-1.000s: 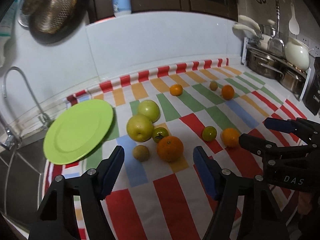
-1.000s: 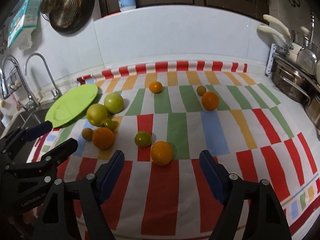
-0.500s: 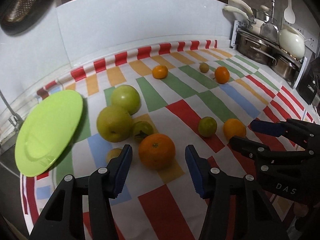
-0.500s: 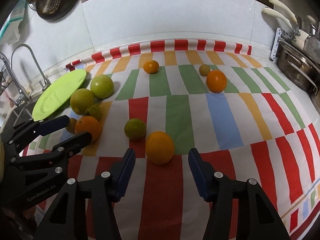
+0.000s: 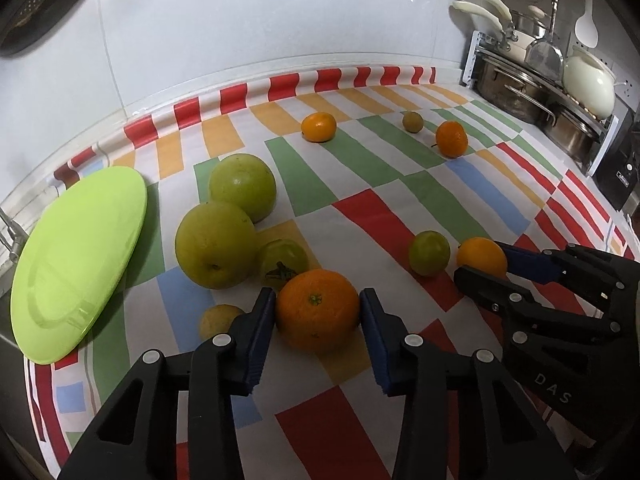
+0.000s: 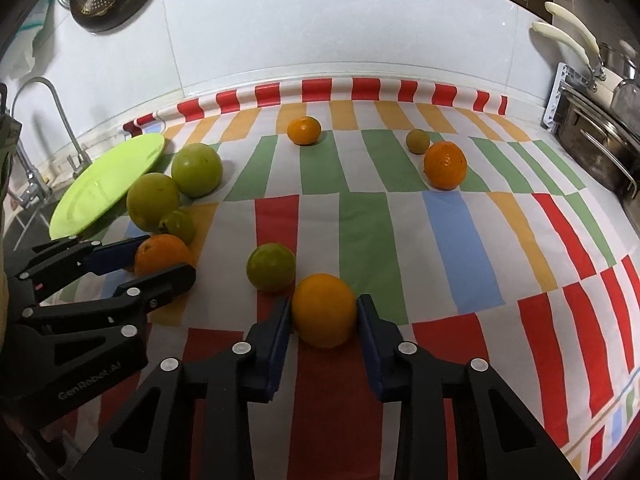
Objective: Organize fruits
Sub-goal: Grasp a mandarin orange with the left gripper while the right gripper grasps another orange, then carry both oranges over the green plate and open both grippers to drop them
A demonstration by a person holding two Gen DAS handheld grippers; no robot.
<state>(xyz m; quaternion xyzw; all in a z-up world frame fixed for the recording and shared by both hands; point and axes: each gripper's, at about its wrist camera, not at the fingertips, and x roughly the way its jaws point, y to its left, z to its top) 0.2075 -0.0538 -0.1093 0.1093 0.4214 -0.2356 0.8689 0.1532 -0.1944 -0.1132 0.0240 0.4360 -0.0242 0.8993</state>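
Several fruits lie on a striped cloth. My left gripper (image 5: 318, 310) is shut on a large orange (image 5: 318, 310) that rests on the cloth; both pads touch its sides. My right gripper (image 6: 324, 314) is shut on a yellow-orange fruit (image 6: 324, 310), also on the cloth. Each gripper shows in the other's view: the left (image 6: 156, 260), the right (image 5: 484, 260). Two big green apples (image 5: 216, 246) (image 5: 243, 186), a green tomato (image 5: 282, 258) and a small yellow fruit (image 5: 218, 320) lie near the left gripper. A lime-green plate (image 5: 76, 264) lies at the left.
A green fruit (image 6: 271, 267) sits just left of the right gripper. Two oranges (image 6: 304, 131) (image 6: 445, 165) and a small green fruit (image 6: 417, 141) lie farther back. Steel pots (image 5: 516, 92) stand on a rack at the right; a faucet (image 6: 60, 120) and sink at the left.
Both grippers moved forward and down and closed, the left around the large orange and the right around the yellow-orange fruit. The fruits have not visibly moved.
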